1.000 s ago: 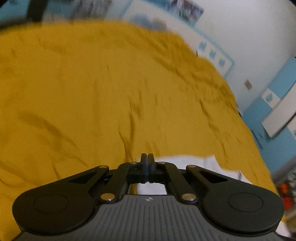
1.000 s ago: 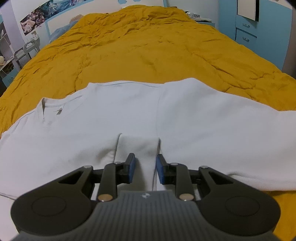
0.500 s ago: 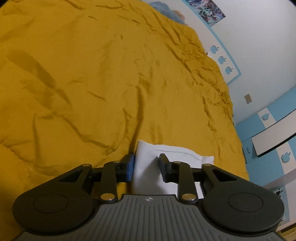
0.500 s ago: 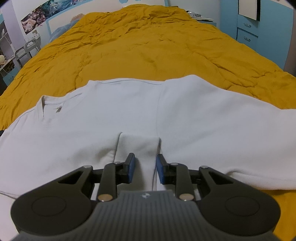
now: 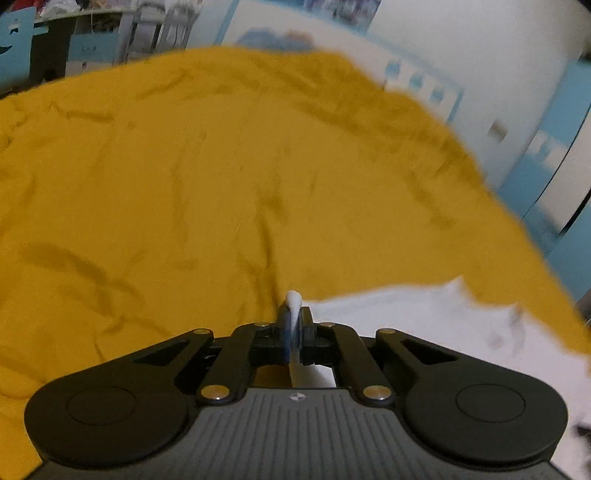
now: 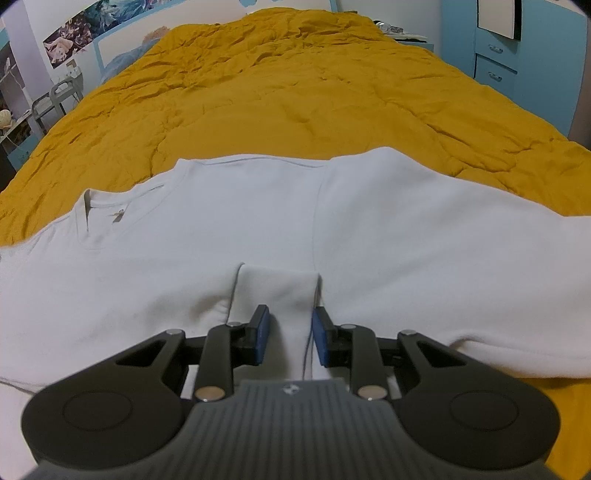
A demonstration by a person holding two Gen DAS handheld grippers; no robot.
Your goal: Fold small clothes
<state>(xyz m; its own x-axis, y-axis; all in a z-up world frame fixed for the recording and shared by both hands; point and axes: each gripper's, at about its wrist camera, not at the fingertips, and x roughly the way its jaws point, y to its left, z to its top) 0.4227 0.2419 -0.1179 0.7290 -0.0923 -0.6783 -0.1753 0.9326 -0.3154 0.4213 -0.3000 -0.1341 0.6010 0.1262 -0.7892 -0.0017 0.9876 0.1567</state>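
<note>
Jaws: left gripper [image 5: 294, 325] pinching white shirt [image 6: 295, 221]; sleeve folded inward.

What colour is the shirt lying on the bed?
White; the shirt shows best in the right wrist view.

Left wrist view: we look forward along the left gripper [image 5: 294, 325], low and close over the yellow bedspread [image 5: 184, 184], toward a white wall [image 5: 461, 48] with blue trim. The frame is motion-blurred. The white garment [image 5: 424, 314] enters only at lower right, very near the lens.

Right wrist view: we look forward along the right gripper [image 6: 290, 334], from the garment's near edge, down the bed's length toward the far wall poster [image 6: 74, 33] and blue cabinet [image 6: 517, 55]. The white garment [image 6: 258, 221] fills the near field; the frame is sharp.

Shared ground: both views hold the yellow bedspread [image 6: 295, 92] and the white garment, from differing headings.
</note>
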